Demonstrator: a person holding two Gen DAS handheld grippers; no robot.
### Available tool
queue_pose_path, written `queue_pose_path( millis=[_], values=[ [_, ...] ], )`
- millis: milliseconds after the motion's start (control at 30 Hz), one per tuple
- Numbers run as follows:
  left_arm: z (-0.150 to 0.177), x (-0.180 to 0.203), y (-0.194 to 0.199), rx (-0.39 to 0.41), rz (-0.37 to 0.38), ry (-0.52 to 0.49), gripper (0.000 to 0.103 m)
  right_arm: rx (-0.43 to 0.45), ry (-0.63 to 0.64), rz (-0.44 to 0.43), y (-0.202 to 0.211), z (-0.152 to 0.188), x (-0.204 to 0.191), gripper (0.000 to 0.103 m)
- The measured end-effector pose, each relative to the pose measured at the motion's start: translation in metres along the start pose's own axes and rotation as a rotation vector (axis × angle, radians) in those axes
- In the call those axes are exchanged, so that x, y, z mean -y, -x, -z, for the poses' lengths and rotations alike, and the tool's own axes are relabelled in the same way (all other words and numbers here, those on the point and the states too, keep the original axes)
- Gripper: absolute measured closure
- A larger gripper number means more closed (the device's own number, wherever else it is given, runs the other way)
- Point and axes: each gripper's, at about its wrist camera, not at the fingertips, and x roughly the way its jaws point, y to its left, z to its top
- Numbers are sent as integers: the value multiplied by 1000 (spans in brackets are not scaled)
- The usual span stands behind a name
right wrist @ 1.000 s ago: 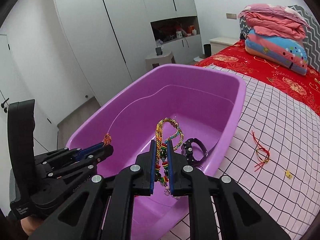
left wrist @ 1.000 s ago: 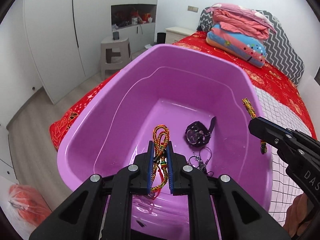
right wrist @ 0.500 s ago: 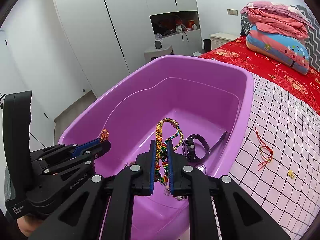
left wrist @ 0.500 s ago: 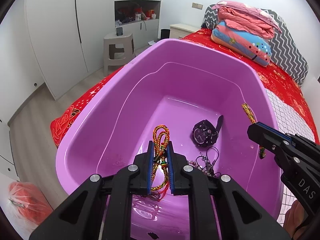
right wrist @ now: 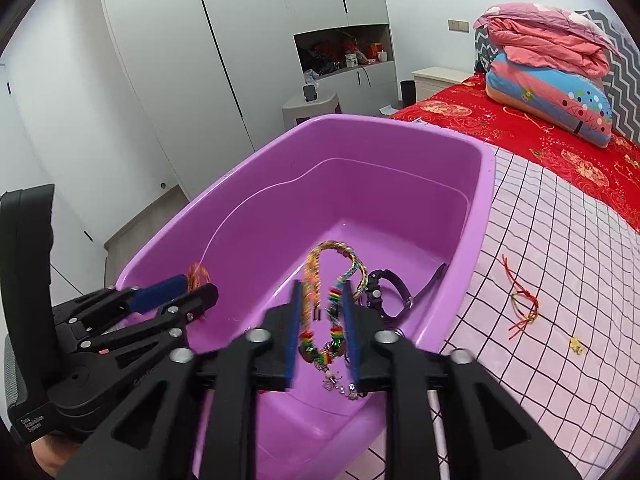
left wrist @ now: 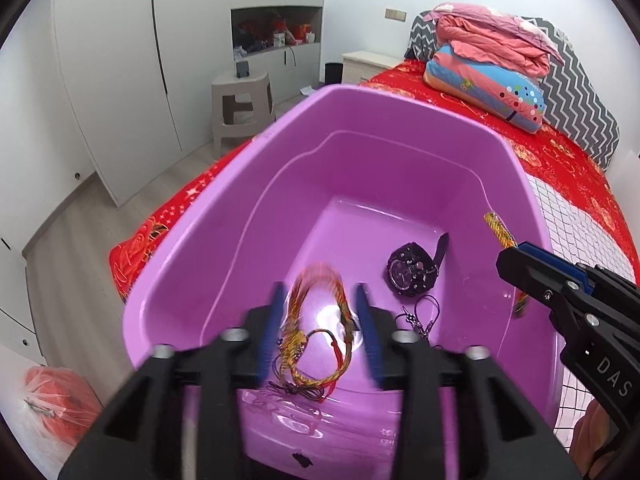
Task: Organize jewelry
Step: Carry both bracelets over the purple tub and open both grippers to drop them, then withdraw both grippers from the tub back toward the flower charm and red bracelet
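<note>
Both tools are hovering over the near end of the purple plastic tub [left wrist: 224,216], which is sitting on the bed, and both are letting go at once. The left tool [left wrist: 320,332] is opening its jaws, and the red-and-gold braided cord bracelet [left wrist: 316,336] is hanging loose between the blue pads [left wrist: 272,340], blurred, its loop pointing away from the tool toward the far wall of the tub; the pads are no longer pressing on it. The right tool [right wrist: 322,336] is opening too, less widely, with the rainbow braided bracelet with beads [right wrist: 332,280] lying between its pads, its long axis running straight ahead along the fingers and its charm end dangling below. Whether that cord is already free or catching on a pad is hard to tell. What the drop turns on is that the tub floor lies directly below both bracelets, so each should fall inside the rim; the left one is deeper over the floor, while the right one is hanging closer to the near right wall. A black wristwatch [left wrist: 412,274] and a metal chain piece [left wrist: 420,316] are already resting on the tub floor ahead. A red string bracelet [right wrist: 520,304] is lying on the checked cover [right wrist: 560,264] outside the tub, nearer the right tool. Readable writing: "DAS" on the right tool body in the left view; small print on the left tool is starting with "Data".
</note>
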Motion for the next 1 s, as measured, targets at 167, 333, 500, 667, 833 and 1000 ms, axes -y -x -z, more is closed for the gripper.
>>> queue_pose_path(
  millis=[167,333,500,667,833,1000],
  values=[
    [0,-3,12,42,-31,15,24,22,-8,12,9,1,3,69],
    [4,-5,10,22,-39,31,20,27,-14,17,13,3,5,68],
    [9,-5,13,17,-37,37,17,34,-18,17,19,6,7,64],
    [12,-3,13,7,-41,37,16,38,-26,16,23,9,8,62],
    [14,0,17,5,-49,40,14,38,-46,8,27,14,12,55],
    [15,1,22,11,-58,46,9,42,-45,22,33,19,14,49]
  ],
)
